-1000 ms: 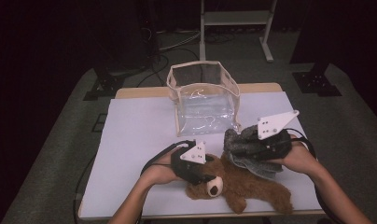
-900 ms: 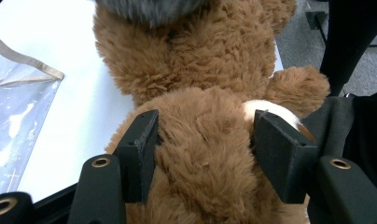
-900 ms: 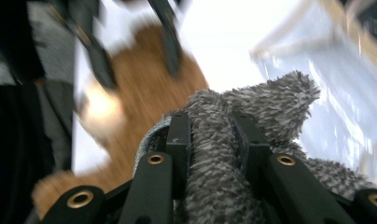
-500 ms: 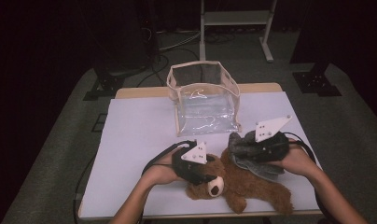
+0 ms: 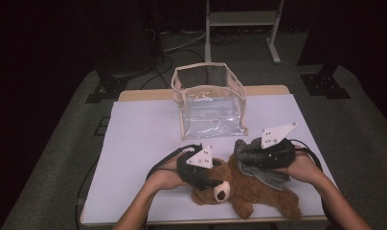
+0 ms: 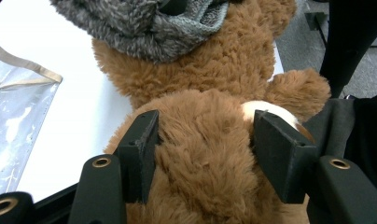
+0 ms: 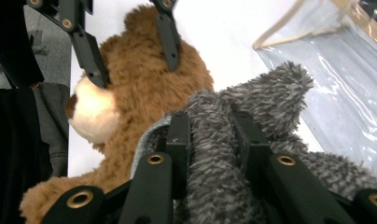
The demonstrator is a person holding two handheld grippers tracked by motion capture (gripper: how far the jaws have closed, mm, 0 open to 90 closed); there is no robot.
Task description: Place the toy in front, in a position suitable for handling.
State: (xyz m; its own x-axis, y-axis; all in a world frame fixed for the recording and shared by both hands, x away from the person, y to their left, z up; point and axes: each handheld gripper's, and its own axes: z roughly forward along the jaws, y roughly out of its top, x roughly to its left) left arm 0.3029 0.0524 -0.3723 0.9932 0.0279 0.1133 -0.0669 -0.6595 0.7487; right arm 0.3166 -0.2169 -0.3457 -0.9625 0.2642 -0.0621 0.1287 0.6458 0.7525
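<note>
1. The right gripper (image 5: pixel 258 155) has sunk with its grey fuzzy cloth (image 5: pixel 258 163) onto the teddy bear (image 5: pixel 251 191) at the table's near edge.
2. Its jaws pinch the cloth; the left gripper (image 5: pixel 208 179) clamps the bear's head, partly hiding it.

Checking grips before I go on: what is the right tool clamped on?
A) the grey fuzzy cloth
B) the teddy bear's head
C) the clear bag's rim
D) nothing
A: in the right gripper view the right tool pinches a fold of the grey fuzzy cloth.
</note>
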